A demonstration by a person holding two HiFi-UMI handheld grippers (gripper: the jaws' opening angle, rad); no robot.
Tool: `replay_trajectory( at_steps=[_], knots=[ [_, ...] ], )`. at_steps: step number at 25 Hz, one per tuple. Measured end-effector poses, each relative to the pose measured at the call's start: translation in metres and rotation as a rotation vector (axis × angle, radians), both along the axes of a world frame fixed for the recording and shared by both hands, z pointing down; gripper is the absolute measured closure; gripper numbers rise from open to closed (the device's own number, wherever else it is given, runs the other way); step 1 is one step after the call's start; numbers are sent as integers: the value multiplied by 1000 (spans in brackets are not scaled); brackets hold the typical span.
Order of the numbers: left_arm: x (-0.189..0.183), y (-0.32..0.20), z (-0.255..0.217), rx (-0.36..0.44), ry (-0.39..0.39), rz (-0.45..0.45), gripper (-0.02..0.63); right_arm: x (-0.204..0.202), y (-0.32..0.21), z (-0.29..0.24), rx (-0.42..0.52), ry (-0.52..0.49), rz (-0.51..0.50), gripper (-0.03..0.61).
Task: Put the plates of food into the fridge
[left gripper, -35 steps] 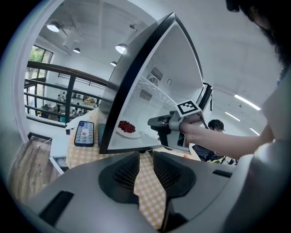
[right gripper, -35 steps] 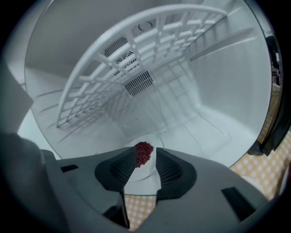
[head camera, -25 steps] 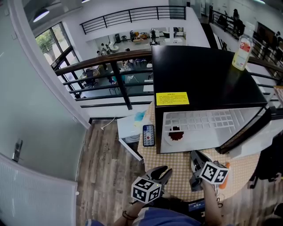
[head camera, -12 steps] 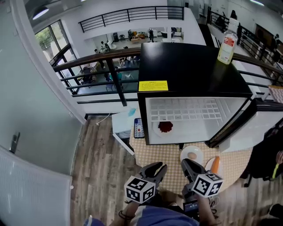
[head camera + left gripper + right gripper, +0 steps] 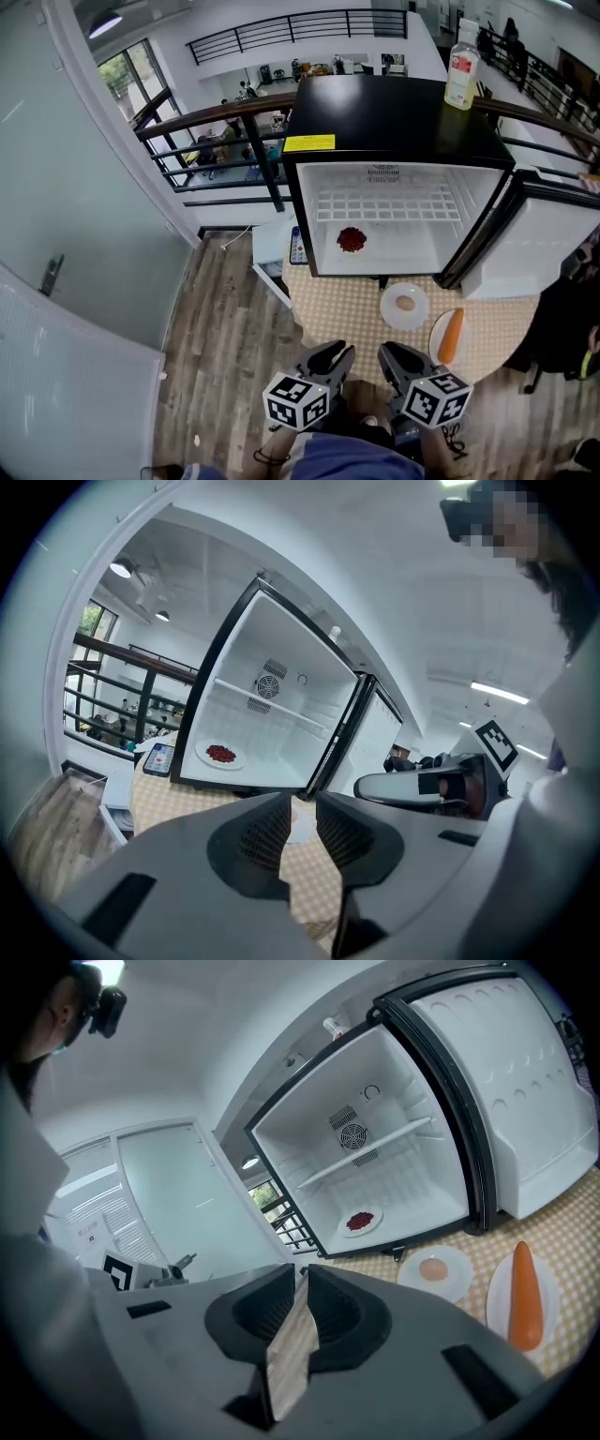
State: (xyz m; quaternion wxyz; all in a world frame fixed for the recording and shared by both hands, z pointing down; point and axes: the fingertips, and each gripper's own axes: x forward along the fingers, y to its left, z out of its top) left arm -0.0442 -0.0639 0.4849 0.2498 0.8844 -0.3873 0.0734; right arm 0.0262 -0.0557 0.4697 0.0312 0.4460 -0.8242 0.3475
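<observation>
The black fridge (image 5: 394,112) stands open on the checkered table (image 5: 347,309). A white plate of red food (image 5: 352,241) (image 5: 220,754) (image 5: 361,1221) lies on the fridge floor. In front of the fridge are a plate with a pale round item (image 5: 405,305) (image 5: 434,1270) and a plate with a carrot (image 5: 448,336) (image 5: 523,1293). My left gripper (image 5: 333,354) (image 5: 302,803) hovers at the table's near edge, jaws apart and empty. My right gripper (image 5: 394,354) (image 5: 302,1274) is beside it, short of the two plates, with a narrow empty gap.
The fridge door (image 5: 534,244) swings out to the right. A phone (image 5: 298,246) (image 5: 157,758) lies on the table left of the fridge. A bottle (image 5: 461,67) stands on the fridge top. A railing and a drop are behind, with wooden floor to the left.
The head view has drawn back and now looks into the fridge. The right gripper has pulled back toward the body, uncovering the two plates on the table. The left gripper barely moved.
</observation>
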Motion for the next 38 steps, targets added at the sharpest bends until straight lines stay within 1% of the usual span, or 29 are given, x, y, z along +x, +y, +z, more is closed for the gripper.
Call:
replay_trajectory(
  at_steps=[3, 8, 13, 16, 18, 26, 30, 34, 38],
  knots=[
    [4, 22, 1, 3, -11, -4, 523, 4, 23, 1, -6, -15, -9, 523],
    [11, 52, -1, 12, -3, -2, 525, 11, 56, 9, -32, -39, -4, 523],
    [17, 73, -2, 37, -33, 20, 526, 16, 77, 10, -28, -36, 4, 523],
    [23, 84, 0, 50, -53, 44, 545, 20, 87, 10, -21, -41, 21, 523],
    [25, 88, 0, 56, -64, 57, 546, 21, 92, 11, -23, -43, 20, 523],
    [31, 92, 6, 41, -50, 75, 545, 31, 92, 15, -19, -52, 50, 523],
    [31, 92, 13, 24, -49, 79, 545, 31, 91, 20, -36, -57, 52, 523],
    [32, 86, 17, 10, -44, 83, 545, 34, 87, 23, -45, -62, 67, 523],
    [37, 74, 25, -5, -52, 110, 545, 41, 80, 31, -69, -64, 95, 523]
  ],
)
